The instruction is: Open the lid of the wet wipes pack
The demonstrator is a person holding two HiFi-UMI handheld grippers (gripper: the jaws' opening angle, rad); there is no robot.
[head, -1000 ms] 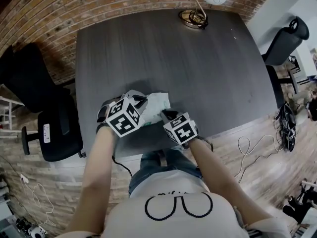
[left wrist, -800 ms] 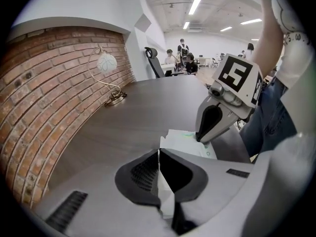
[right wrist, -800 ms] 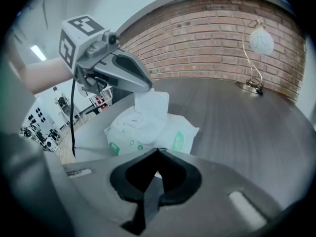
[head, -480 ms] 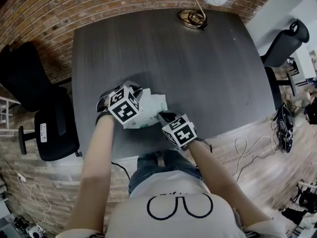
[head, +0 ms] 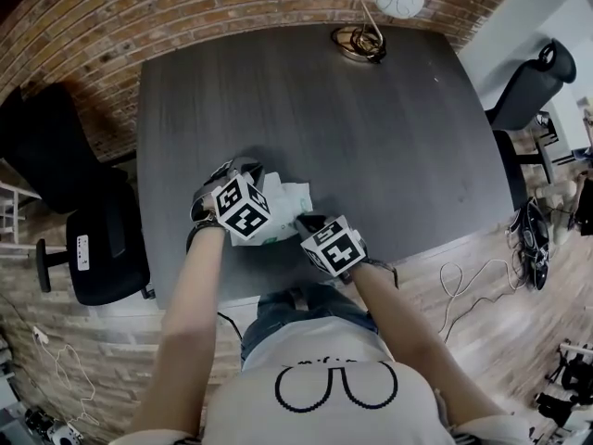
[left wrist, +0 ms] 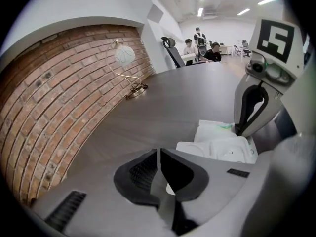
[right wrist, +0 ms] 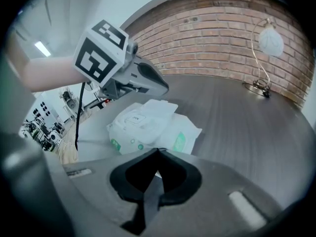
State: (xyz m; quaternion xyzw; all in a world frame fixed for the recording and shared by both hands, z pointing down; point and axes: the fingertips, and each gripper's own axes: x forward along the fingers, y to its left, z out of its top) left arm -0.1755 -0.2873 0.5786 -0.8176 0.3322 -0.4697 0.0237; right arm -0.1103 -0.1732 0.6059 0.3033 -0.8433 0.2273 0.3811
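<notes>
Head view: pack (head: 292,200) lies on the table (head: 324,109) near its front edge, left gripper (head: 256,174) and right gripper (head: 304,221) flanking it; left gripper view: jaws pressed together, empty, pack just beyond; right gripper view: jaws pressed together at the pack's near edge.

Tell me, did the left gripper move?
Yes, a little. In the head view the left gripper has shifted up the picture, away from the near edge of the table.

Table (head: 371,128) is viewed steeply from overhead by the head view — wet wipes pack (head: 289,202) is framed close-up by both gripper views, from opposite sides.
</notes>
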